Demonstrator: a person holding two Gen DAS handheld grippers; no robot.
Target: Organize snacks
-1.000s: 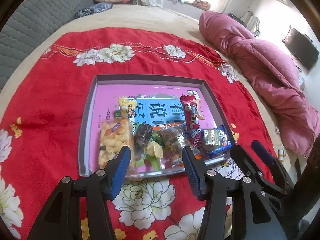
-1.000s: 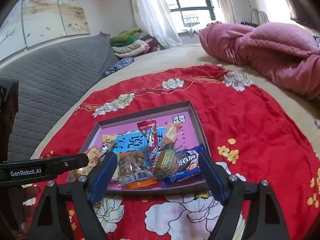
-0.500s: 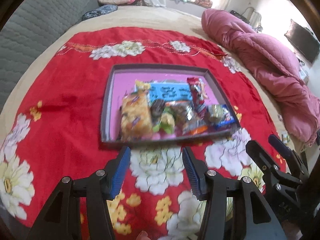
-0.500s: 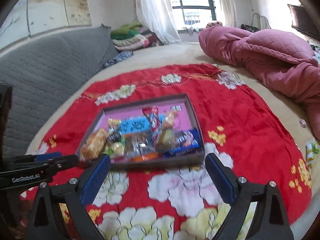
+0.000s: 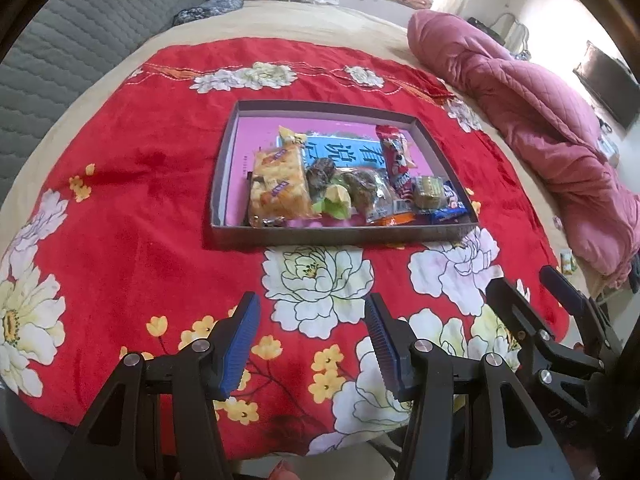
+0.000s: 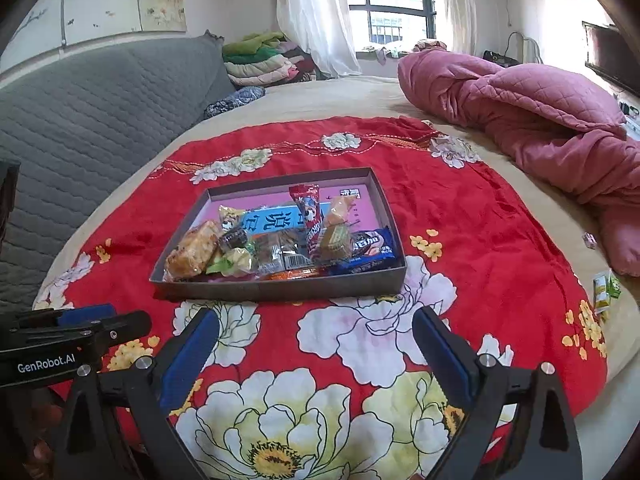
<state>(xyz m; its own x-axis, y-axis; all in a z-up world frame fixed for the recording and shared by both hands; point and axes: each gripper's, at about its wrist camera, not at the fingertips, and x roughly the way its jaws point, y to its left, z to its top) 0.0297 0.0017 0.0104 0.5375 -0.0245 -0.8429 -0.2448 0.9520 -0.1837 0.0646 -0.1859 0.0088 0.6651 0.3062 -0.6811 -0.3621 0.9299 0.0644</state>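
Both grippers had been drawn back from the shallow grey cardboard tray (image 5: 344,236) of wrapped snacks (image 6: 280,246). The left gripper (image 5: 312,344) was held half-spread and empty; the right gripper (image 6: 316,354) had just been opened wide, empty. Sorting was judged near finished.

A wide bed with a beige sheet (image 6: 340,96) fills the room, and a red cloth printed with white and yellow flowers (image 6: 460,216) is spread over it. At ten o'clock runs a grey quilted headboard (image 6: 92,112), a pale painted wall panel (image 6: 120,0) above it. Folded blankets in green and pink (image 6: 260,60) are stacked at twelve, beside sheer white curtains (image 6: 316,12) and a bright barred window (image 6: 392,0) (daylight pours in). A crumpled pink quilted duvet (image 6: 532,112) lies at two o'clock.
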